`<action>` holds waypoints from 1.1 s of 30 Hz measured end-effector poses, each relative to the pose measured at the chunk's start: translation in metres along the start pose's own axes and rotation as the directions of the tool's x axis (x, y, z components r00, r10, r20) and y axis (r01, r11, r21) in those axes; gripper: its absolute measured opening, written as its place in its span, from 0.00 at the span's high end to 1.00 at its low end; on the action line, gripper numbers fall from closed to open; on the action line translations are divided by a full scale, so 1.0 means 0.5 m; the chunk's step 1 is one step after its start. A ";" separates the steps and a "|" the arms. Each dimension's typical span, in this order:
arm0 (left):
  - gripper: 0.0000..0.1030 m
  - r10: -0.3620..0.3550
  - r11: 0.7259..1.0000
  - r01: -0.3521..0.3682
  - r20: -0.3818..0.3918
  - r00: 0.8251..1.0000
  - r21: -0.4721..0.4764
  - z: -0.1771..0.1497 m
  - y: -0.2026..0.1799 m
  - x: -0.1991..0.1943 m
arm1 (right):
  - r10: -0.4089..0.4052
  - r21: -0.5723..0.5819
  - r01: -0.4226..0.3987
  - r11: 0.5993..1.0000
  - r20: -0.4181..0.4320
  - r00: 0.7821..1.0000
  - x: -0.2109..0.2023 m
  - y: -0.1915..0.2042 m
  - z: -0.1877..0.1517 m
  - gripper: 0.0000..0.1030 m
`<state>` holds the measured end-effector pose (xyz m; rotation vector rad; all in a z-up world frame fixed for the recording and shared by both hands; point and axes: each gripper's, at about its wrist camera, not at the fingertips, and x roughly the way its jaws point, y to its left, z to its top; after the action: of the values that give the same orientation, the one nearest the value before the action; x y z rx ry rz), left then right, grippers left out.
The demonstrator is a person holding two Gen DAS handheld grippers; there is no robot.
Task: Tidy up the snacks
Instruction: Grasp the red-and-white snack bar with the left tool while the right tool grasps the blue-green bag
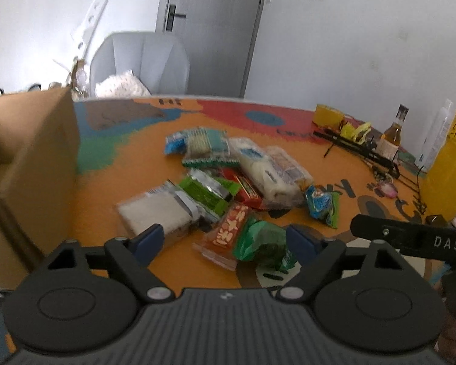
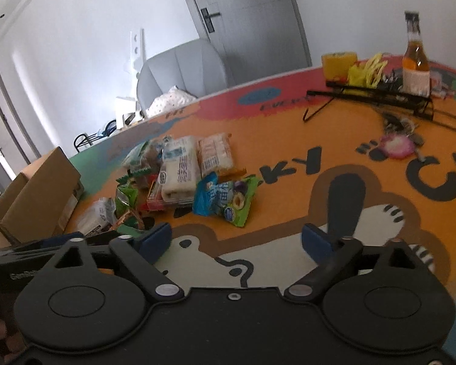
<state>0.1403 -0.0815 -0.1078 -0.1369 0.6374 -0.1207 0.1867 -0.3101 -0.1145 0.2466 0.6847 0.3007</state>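
Hand-held grippers, left (image 1: 223, 238) and right (image 2: 236, 238), gape over snack packets (image 1: 243, 167); cardboard box (image 1: 30, 152) alongside.

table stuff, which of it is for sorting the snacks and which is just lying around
For the job:
- snack pile
- blue-green plum packet
- cardboard box, open, left of the pile
- left tool and right tool, both open

Just lying about:
- amber bottle
- yellow drink bottle
- black wire rack
- pink keychain
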 end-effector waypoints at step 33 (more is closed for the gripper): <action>0.50 0.003 0.991 -0.010 -0.057 0.998 -0.132 0.028 0.026 0.075 | 0.010 -0.002 -0.010 1.000 -0.010 1.000 0.090 0.004 0.053 0.53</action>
<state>0.1795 -0.0734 -0.1209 -0.2605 0.7025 -0.0759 0.2366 -0.2959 -0.1200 0.2472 0.6933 0.3126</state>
